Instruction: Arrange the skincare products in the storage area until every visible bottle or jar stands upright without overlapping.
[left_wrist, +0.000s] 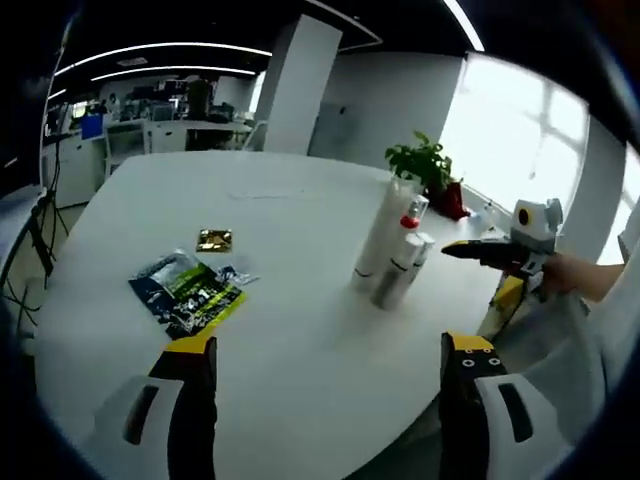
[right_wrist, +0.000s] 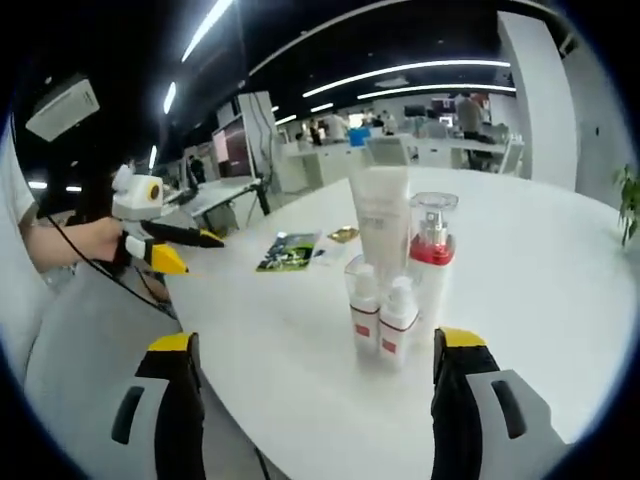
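Observation:
Several skincare products stand upright in a tight cluster on the white round table (right_wrist: 520, 260). There is a tall white tube (right_wrist: 380, 215), a clear pump bottle with a red band (right_wrist: 432, 250), and two small white bottles with red labels (right_wrist: 365, 312) (right_wrist: 398, 322) in front. The left gripper view has the same cluster (left_wrist: 392, 250) at centre right. My right gripper (right_wrist: 320, 375) is open, a short way before the small bottles, with nothing between its jaws. My left gripper (left_wrist: 330, 375) is open over the near table edge, well left of the cluster.
A dark and green sachet pack (left_wrist: 188, 290) and a small gold packet (left_wrist: 214, 239) lie flat on the table's left half. A potted plant (left_wrist: 424, 163) stands behind the cluster. A hand holds the left gripper (right_wrist: 165, 250) beyond the table edge. Office desks stand far behind.

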